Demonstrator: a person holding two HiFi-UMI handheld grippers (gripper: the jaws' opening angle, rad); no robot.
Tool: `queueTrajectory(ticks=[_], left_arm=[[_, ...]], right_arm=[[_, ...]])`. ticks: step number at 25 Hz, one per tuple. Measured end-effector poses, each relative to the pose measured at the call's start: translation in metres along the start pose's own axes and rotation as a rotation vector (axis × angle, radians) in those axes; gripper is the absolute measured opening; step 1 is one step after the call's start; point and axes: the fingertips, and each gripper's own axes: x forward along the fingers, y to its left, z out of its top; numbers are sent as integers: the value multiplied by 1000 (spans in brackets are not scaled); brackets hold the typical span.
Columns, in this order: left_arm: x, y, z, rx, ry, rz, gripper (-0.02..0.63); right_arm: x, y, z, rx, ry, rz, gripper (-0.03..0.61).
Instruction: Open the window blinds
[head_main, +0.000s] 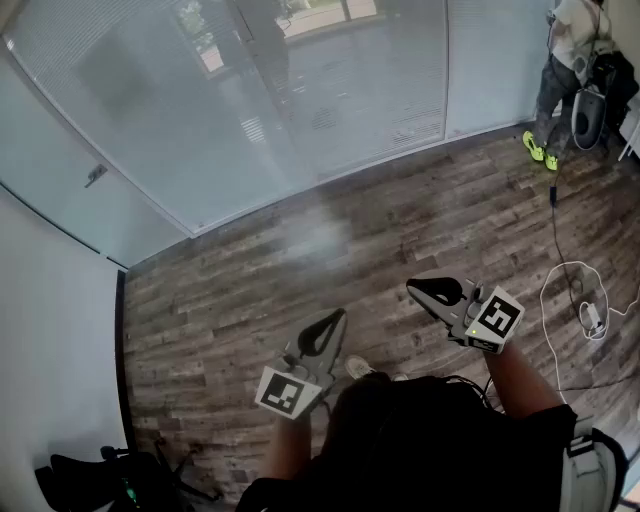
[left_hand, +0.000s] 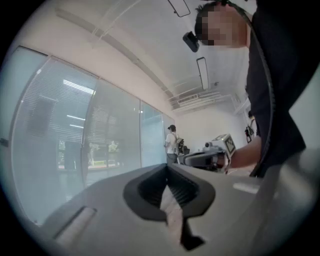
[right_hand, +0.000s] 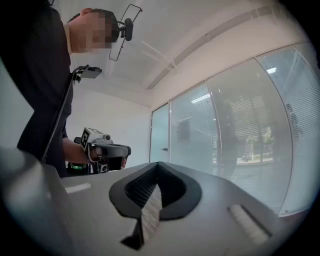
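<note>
While blinds (head_main: 150, 90) look hazy, cropped above, left gripper (head_main: 338, 315) closed, empty, right gripper (head_main: 411, 289) likewise.

No legible words or numbers, seemingly wordless square markers (head_main: 283, 392) on left gripper (head_main: 336, 318), right gripper (head_main: 413, 289)

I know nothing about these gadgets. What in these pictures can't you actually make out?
Blinds: head view, no cord or wand for opening them shows; glare blurs the slats.
Person in the far corner: head view, the top edge cuts off the head.
Dark gear at lower left: head view, the bottom edge cuts it off; too dark to name.
</note>
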Motion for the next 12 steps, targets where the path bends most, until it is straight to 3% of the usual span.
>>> queueTrajectory(ticks=[12], left_arm=[[15,0,1,6,-3,-15,5]], right_arm=[[-8,-7,6,0,-31,-13,5]])
